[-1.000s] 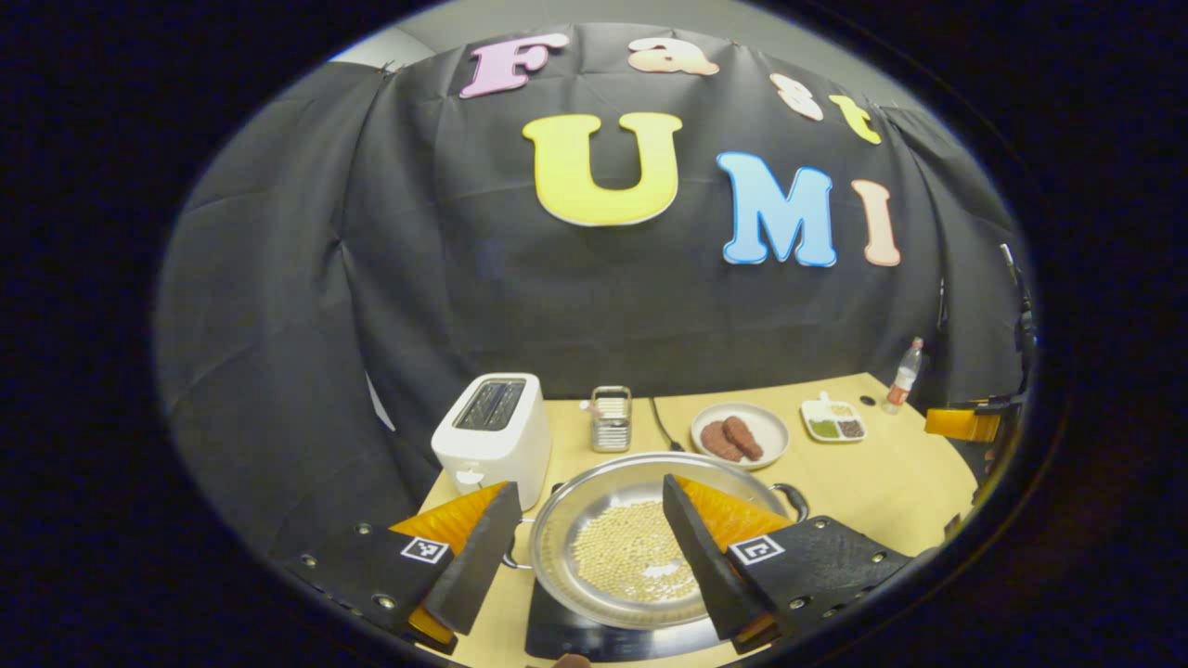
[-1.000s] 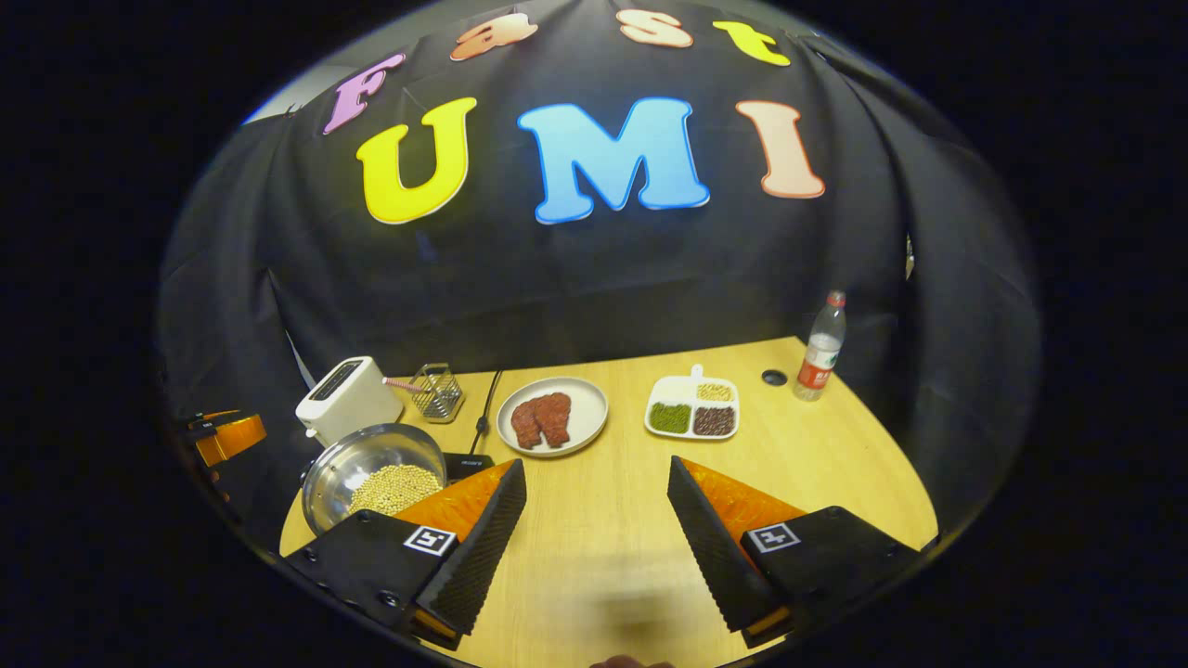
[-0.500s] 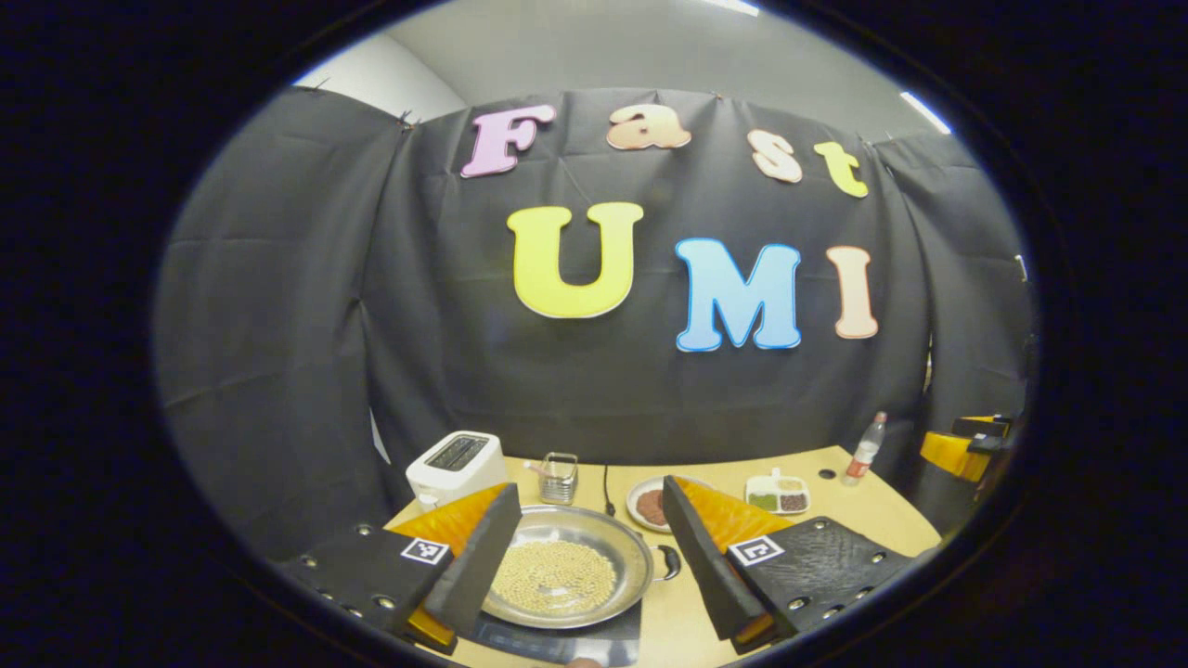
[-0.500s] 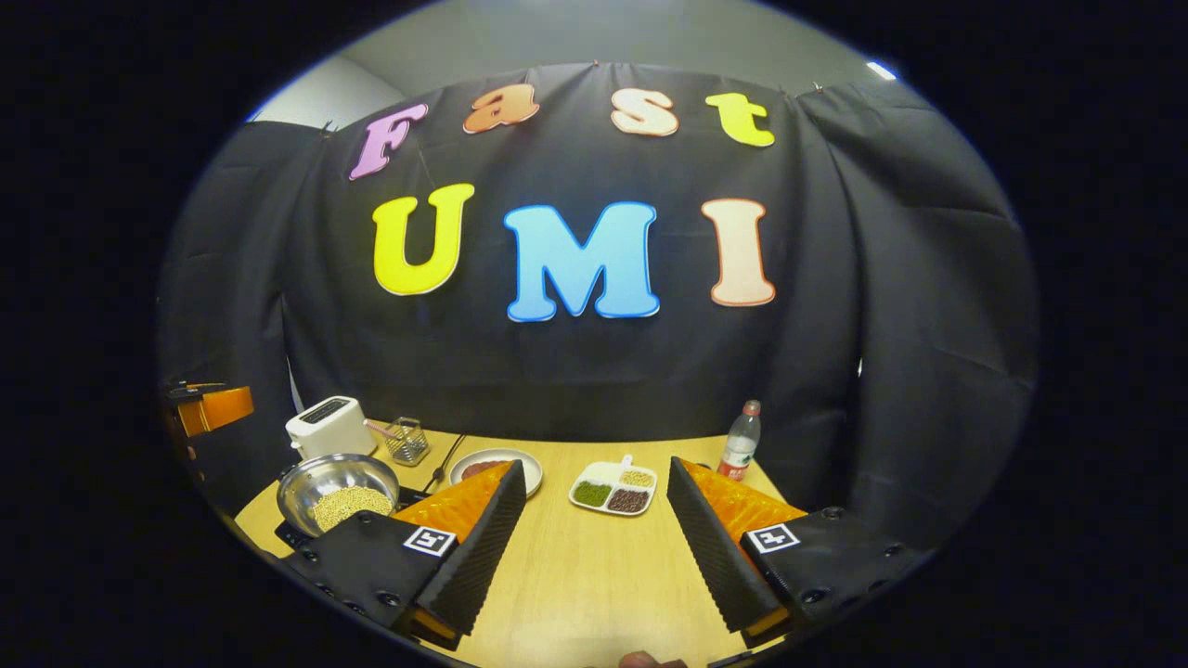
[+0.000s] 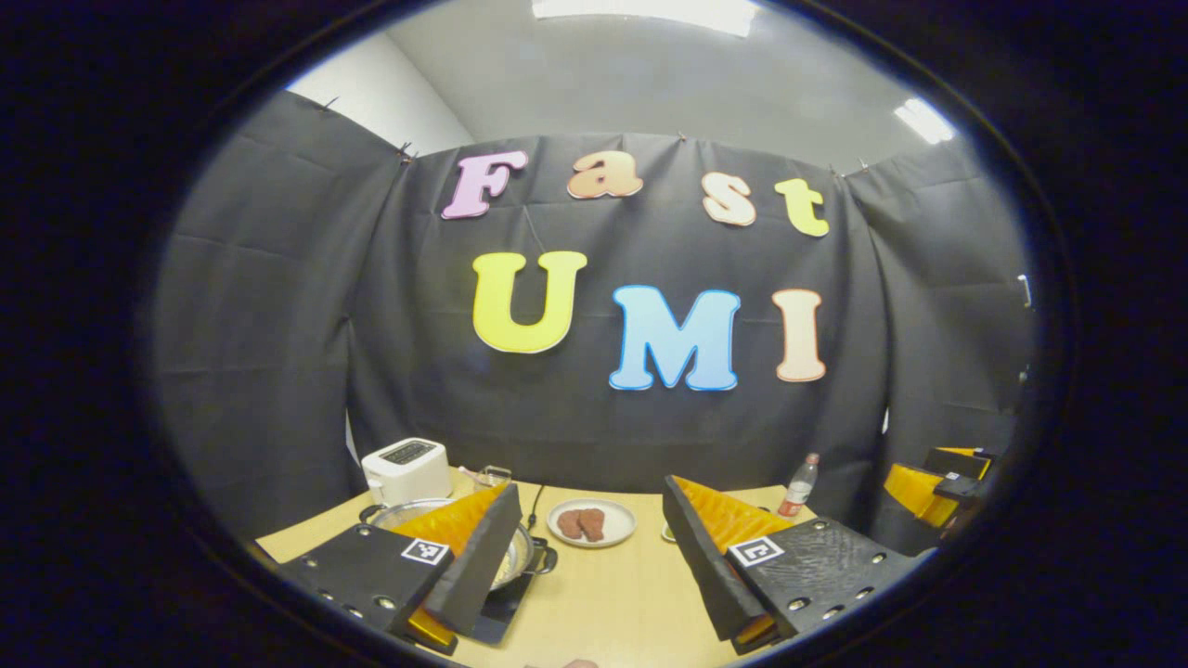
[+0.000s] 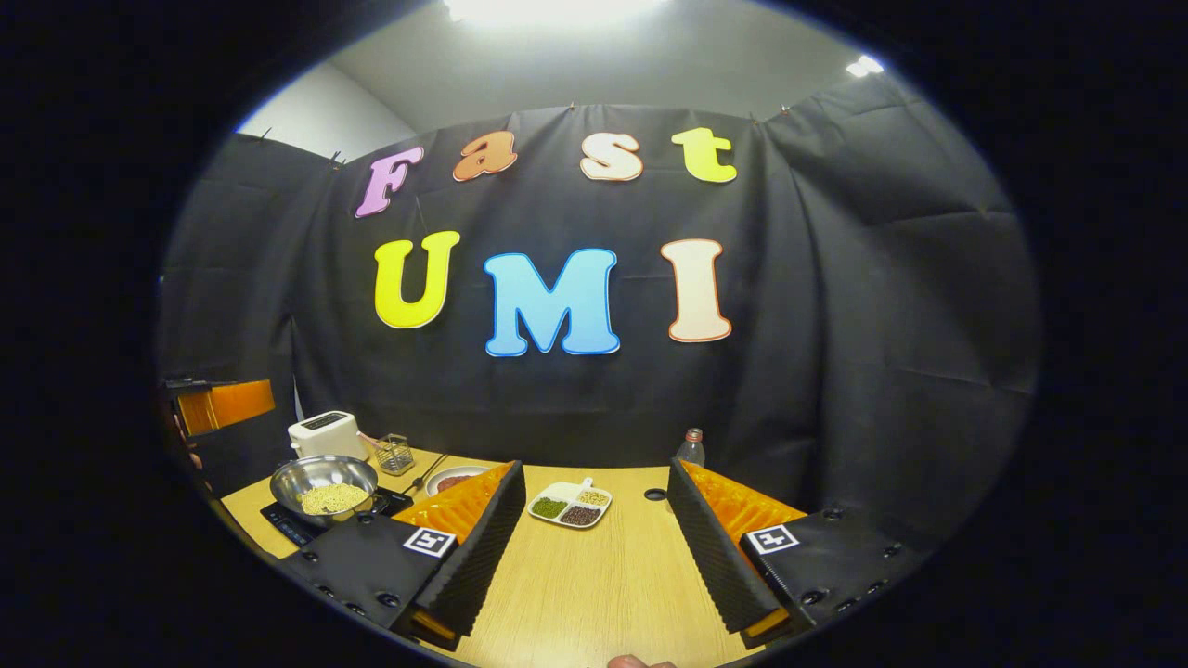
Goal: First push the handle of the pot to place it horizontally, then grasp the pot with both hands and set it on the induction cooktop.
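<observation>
The steel pot (image 6: pixel 323 482) holds pale beans and sits on the black induction cooktop (image 6: pixel 286 525) at the table's left end. In the left gripper view the pot (image 5: pixel 522 553) is mostly hidden behind my left finger; one side handle (image 5: pixel 546 558) pokes out over the cooktop (image 5: pixel 501 608). My left gripper (image 5: pixel 588 488) is open and empty, held back from and above the pot. My right gripper (image 6: pixel 595 467) is open and empty over bare table, well right of the pot. The left gripper (image 6: pixel 223 404) also appears at the far left of the right gripper view.
Behind the pot stand a white toaster (image 6: pixel 324 433) and a wire basket (image 6: pixel 396 454). A plate of meat (image 5: pixel 591 522), a divided dish of beans (image 6: pixel 569 506) and a bottle (image 6: pixel 690 448) sit further right on the wooden table (image 6: pixel 603 584). The right gripper (image 5: pixel 936 478) is at the right.
Both grippers have drawn back from the table and tilted upward, so wall and ceiling take up more of each view. The pot has stayed on the cooktop.
</observation>
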Demonstrator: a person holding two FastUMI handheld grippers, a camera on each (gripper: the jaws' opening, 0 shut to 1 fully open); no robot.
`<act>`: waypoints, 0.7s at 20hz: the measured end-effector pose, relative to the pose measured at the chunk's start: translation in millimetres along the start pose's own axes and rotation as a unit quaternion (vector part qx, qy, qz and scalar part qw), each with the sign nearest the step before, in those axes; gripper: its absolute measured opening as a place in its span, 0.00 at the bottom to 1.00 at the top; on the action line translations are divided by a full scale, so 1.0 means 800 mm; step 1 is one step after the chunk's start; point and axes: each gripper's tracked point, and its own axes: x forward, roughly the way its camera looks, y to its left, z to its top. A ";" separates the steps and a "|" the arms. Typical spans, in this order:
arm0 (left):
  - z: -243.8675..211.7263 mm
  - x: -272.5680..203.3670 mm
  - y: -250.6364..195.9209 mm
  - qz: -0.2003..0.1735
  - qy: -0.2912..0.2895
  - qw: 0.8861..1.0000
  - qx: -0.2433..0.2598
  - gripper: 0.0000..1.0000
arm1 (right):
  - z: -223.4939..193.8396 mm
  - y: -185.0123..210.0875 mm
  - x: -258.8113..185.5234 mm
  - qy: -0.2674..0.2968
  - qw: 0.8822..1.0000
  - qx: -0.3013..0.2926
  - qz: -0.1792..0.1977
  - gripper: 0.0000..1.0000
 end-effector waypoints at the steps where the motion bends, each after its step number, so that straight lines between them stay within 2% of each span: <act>1: -0.009 -0.016 -0.013 0.004 0.004 1.000 -0.002 0.89 | -0.011 -0.004 -0.012 0.011 1.000 0.004 0.006 0.98; 3: -0.024 -0.045 -0.040 0.011 0.009 1.000 -0.002 0.93 | -0.029 -0.012 -0.027 0.036 0.999 0.007 0.020 0.98; 4: -0.027 -0.053 -0.046 0.016 0.011 1.000 -0.003 0.89 | -0.033 -0.013 -0.032 0.043 0.999 0.009 0.026 0.98; 5: -0.030 -0.057 -0.052 0.017 0.013 1.000 -0.006 0.96 | -0.035 -0.014 -0.034 0.047 0.998 0.011 0.029 0.98; 6: -0.039 -0.060 -0.060 0.010 0.022 1.000 -0.007 0.90 | -0.038 -0.016 -0.036 0.048 0.998 0.014 0.028 0.98; 7: -0.046 -0.062 -0.065 0.005 0.032 0.999 -0.001 0.89 | -0.036 -0.017 -0.036 0.046 0.998 0.019 0.025 0.98; 8: -0.049 -0.063 -0.062 0.008 0.036 0.999 0.006 0.93 | -0.035 -0.017 -0.036 0.046 0.998 0.025 0.024 0.98; 10: -0.045 -0.063 -0.053 0.011 0.038 0.999 0.014 0.89 | -0.038 -0.011 -0.033 0.052 0.998 0.035 0.020 0.98; 14: -0.029 -0.064 -0.025 0.016 0.025 0.999 0.019 0.90 | -0.045 0.017 -0.030 0.066 0.997 0.031 0.028 0.98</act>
